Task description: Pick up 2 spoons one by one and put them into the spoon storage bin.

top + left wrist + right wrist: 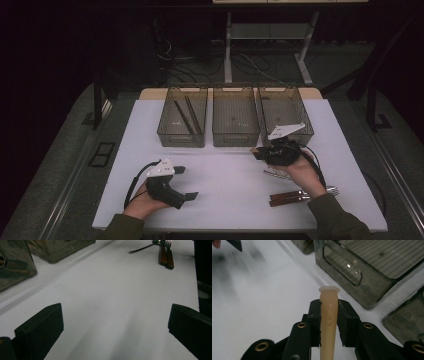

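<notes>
Right tool [329,322] clamps handle [328,315]; left bin [182,122] holds chopsticks [187,116].

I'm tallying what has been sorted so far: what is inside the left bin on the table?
The left bin holds two dark, thin sticks lying lengthwise, side by side. Its tinted near wall dims the floor just behind it, so anything small lying there cannot be made out.

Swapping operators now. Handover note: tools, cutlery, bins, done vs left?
Right tool: shut on a cream handle, lifted in front of the bins.
Left tool: open, holds nothing, low over the white table.
Left bin: two dark sticks. Middle bin and right bin look bare.
Left: bin the held piece, then the wooden-handled cutlery by the right hand.
</notes>
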